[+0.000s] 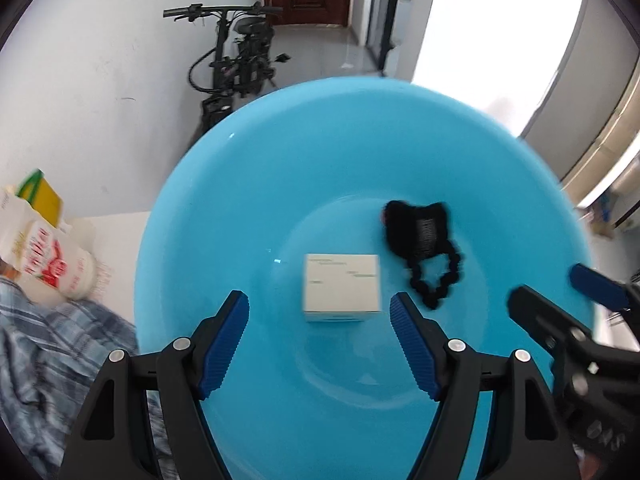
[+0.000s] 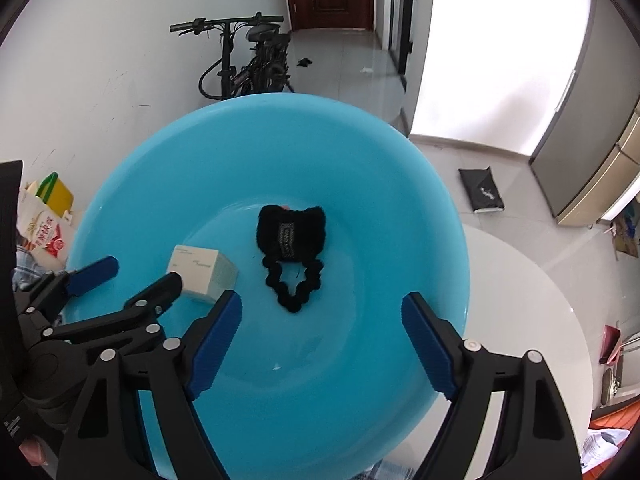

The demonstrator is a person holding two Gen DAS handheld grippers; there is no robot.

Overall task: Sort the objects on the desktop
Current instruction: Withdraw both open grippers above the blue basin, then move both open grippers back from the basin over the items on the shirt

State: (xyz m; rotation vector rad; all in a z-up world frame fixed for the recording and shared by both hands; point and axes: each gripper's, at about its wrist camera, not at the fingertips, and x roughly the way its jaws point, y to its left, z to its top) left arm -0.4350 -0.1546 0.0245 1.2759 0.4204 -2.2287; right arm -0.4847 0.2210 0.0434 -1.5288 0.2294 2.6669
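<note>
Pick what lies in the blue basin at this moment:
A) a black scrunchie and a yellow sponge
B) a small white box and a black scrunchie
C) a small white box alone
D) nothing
B: the small white box and the black scrunchie both rest apart on the floor of the blue basin, and neither is held.

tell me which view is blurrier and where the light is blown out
Left wrist view: motion blur smears the white box, black hair tie and the basin rim; the doorway at upper right is washed out white. Right wrist view: sharper, the box's print lines and the hair tie's label are distinct; the same bright opening is overexposed. Both show fisheye bending at the edges.
</note>
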